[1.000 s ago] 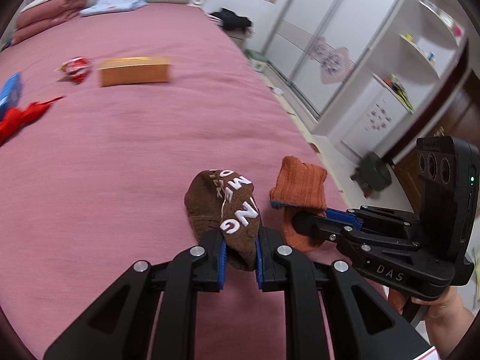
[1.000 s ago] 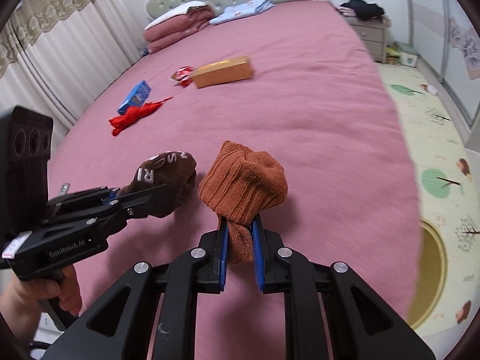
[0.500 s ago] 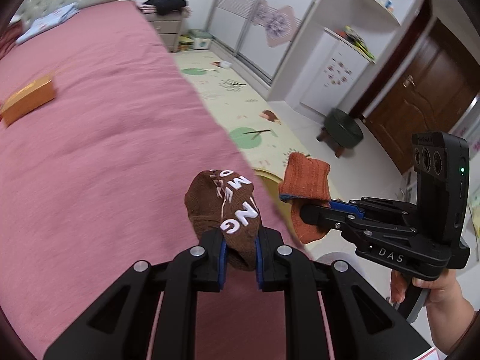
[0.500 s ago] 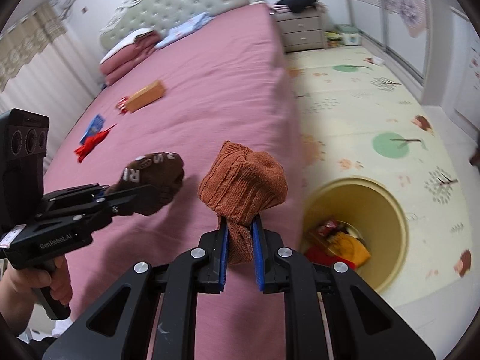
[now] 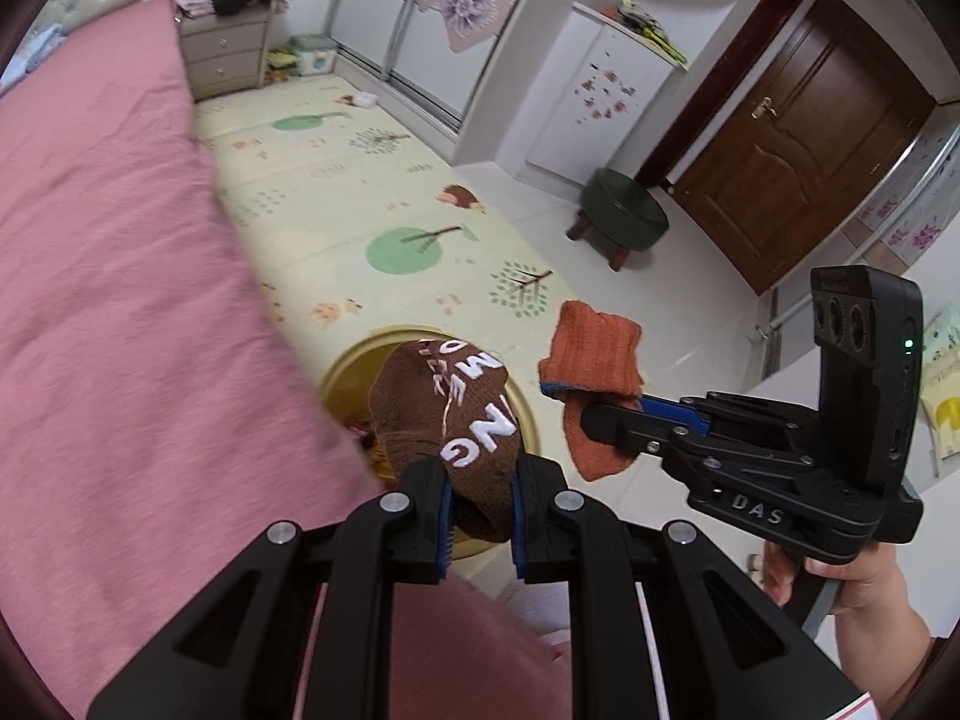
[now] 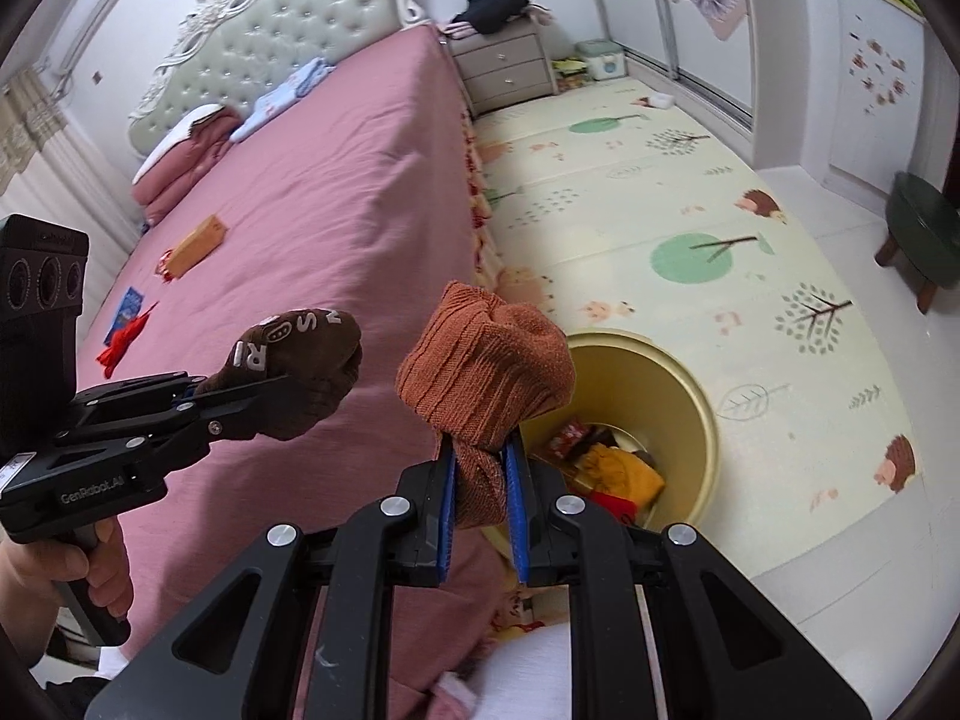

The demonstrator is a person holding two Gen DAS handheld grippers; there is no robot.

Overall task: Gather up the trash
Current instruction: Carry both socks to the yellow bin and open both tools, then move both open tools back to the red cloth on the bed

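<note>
The round yellow plastic bin (image 5: pixel 523 414) is mostly hidden in the left wrist view, behind the brown knitted sock with white lettering (image 5: pixel 456 420) and the pink bed's (image 5: pixel 120 300) blurred edge. In the right wrist view the rust-orange ribbed sock (image 6: pixel 486 378) covers the bin's near-left rim, and its contents read only as red and yellow scraps. Far up the bed, a small blue packet (image 6: pixel 127 307) is too tiny to read.

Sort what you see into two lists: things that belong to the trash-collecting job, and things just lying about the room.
Part of the job:
brown sock in the left tongs
orange sock in the right tongs
yellow bin
cardboard box on the bed

Just lying about:
green stool
nightstand
folded quilt
</note>
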